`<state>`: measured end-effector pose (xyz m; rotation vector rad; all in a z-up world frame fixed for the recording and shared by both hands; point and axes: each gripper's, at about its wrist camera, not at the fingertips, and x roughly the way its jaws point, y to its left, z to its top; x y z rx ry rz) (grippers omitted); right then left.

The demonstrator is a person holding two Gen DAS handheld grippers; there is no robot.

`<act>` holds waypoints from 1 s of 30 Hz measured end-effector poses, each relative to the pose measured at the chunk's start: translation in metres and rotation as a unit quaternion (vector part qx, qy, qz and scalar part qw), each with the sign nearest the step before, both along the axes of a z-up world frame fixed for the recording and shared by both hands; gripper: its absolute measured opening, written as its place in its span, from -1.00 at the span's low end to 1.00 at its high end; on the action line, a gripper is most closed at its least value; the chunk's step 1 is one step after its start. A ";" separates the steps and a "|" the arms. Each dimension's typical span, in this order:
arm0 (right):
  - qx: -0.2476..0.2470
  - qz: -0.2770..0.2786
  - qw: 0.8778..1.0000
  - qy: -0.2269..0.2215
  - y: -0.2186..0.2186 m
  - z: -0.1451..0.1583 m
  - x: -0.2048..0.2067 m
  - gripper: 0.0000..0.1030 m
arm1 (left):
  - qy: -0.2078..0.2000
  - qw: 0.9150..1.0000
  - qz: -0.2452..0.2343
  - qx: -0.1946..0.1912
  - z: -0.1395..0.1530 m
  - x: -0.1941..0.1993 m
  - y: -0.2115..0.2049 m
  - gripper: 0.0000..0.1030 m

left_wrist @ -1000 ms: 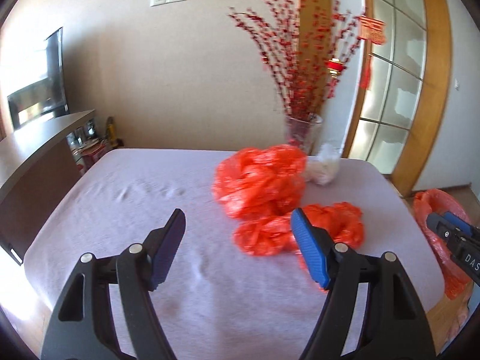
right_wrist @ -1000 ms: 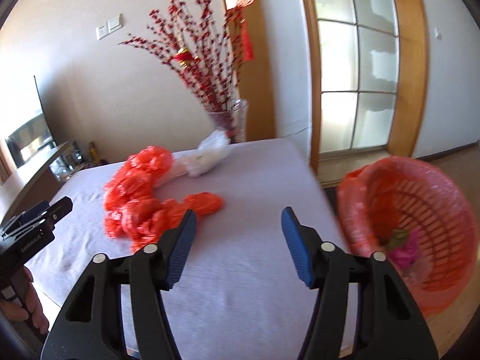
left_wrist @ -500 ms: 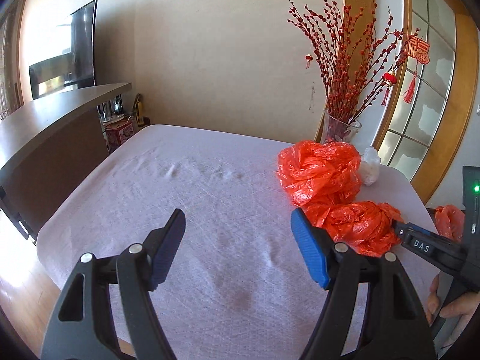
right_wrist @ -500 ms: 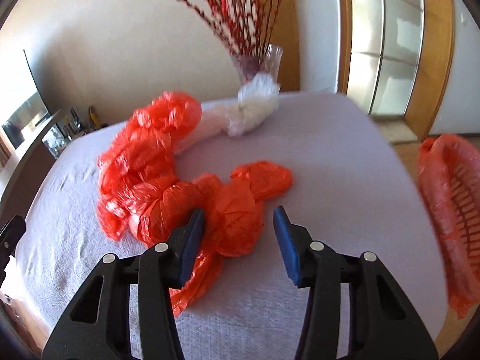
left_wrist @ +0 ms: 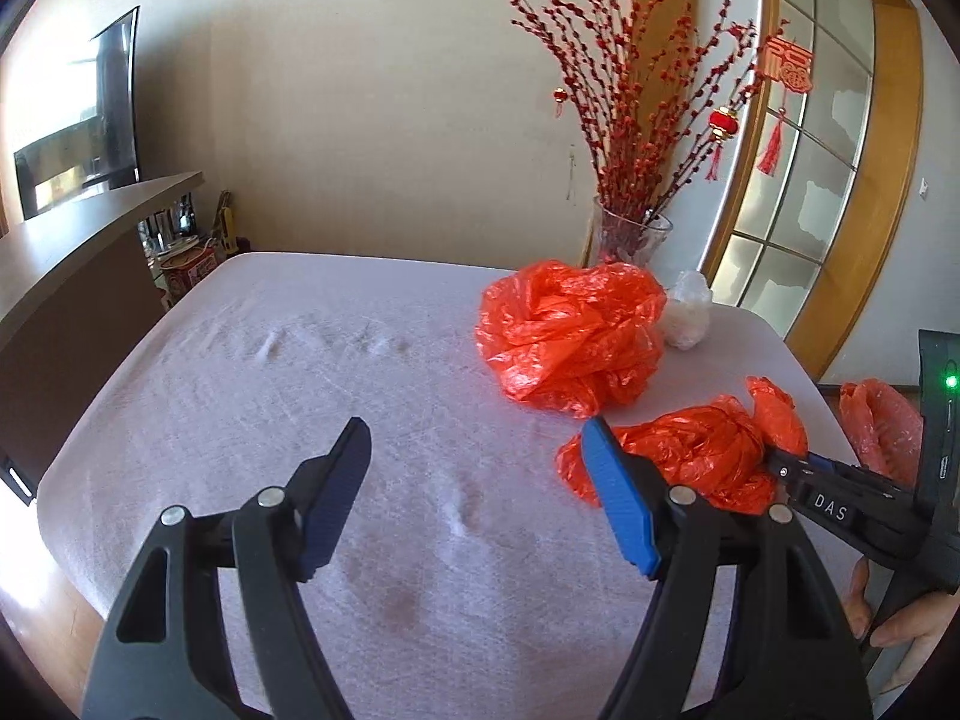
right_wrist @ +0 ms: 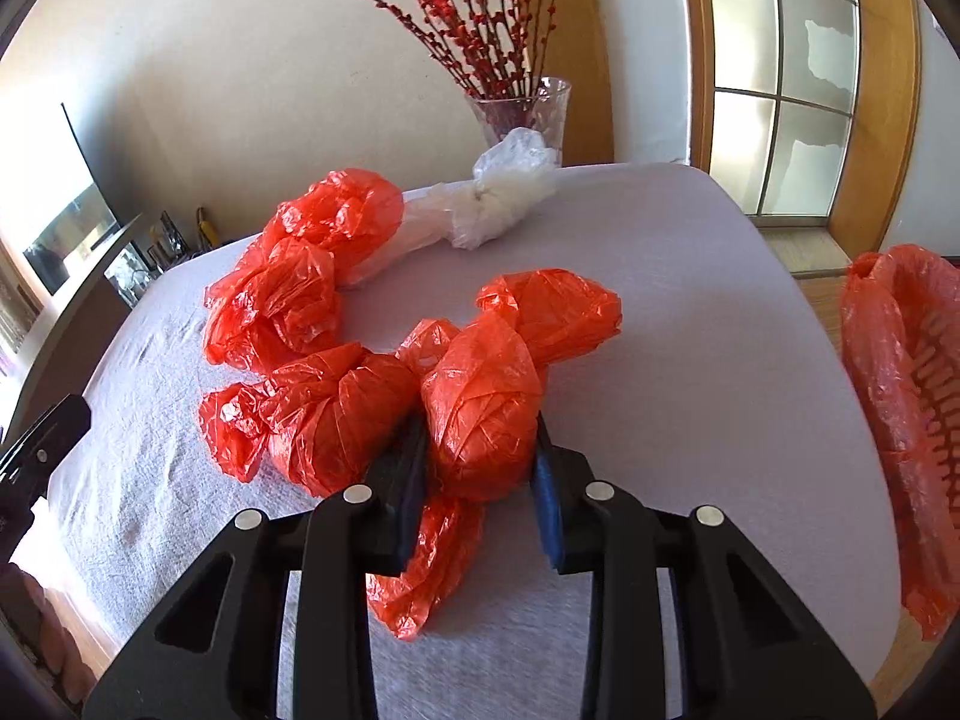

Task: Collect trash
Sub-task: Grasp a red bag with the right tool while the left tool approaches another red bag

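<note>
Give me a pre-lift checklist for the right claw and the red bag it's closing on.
1. Right claw around the near red bag: ok; jaws have just been closing.
2. Pads pressing firmly: cannot tell.
3. Bag's loose tail free of the neighbouring red bags: cannot tell.
4. Lined basket open to the right: ok.
5. Left claw open, empty, out of the way: ok.

- The right gripper [right_wrist: 480,468] has just been closing, its fingers [right_wrist: 403,492] pressing a knotted red bag [right_wrist: 480,402].
- More red bags [right_wrist: 282,300] lie on the desk [right_wrist: 690,324].
</note>
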<state>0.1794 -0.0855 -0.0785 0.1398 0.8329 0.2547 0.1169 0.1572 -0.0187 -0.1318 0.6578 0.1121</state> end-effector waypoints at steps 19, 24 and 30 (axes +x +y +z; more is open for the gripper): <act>0.013 -0.022 0.999 -0.045 -0.064 0.020 -0.020 -0.38 | 0.046 0.986 -0.157 -0.027 -0.008 0.051 -0.106 0.39; 0.046 -0.027 0.998 -0.029 -0.081 0.012 -0.020 -0.38 | 0.045 0.979 -0.193 -0.035 -0.008 0.055 -0.128 0.47; 0.053 -0.032 0.998 -0.021 -0.096 0.005 -0.022 -0.34 | 0.086 0.972 -0.216 -0.026 -0.034 0.072 -0.157 0.45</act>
